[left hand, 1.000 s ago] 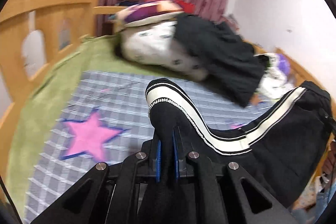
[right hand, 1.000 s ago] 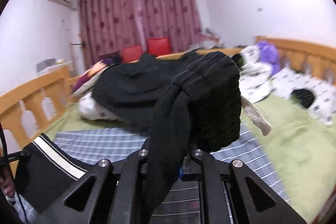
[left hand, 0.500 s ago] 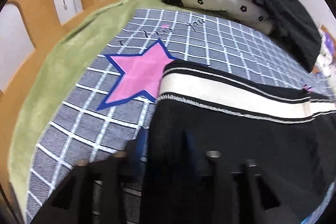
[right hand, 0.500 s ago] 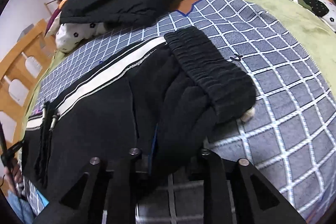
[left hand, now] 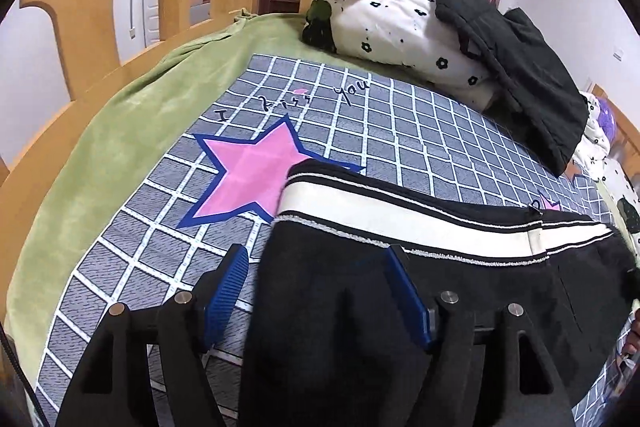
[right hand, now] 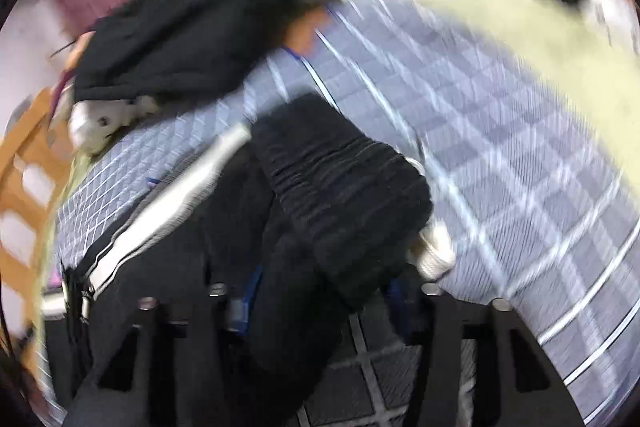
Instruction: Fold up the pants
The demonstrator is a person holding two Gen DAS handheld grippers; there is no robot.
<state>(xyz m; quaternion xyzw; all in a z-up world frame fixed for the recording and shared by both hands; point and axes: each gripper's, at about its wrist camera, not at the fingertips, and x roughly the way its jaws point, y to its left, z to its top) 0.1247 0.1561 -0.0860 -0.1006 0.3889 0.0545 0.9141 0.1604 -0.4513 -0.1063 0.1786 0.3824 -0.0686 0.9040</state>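
Black pants point(left hand: 360, 291) with a white side stripe lie on the grey checked blanket point(left hand: 400, 115). In the left wrist view my left gripper point(left hand: 316, 267) is open, its blue pads point(left hand: 228, 283) spread on either side of the leg end, which lies flat between them. The right wrist view is motion-blurred. My right gripper point(right hand: 320, 291) is open too, with the ribbed waistband point(right hand: 344, 195) lying between its spread fingers on the blanket point(right hand: 500, 147).
A white flowered duvet point(left hand: 400, 27) with a pillow and a black jacket point(left hand: 520, 75) is piled at the bed's far end. A wooden bed rail point(left hand: 80, 7) runs along the left. A green sheet point(left hand: 132, 115) borders the blanket.
Both grippers came down from holding the pants up in the air, laid them on the blanket and opened. The pants now lie flat.
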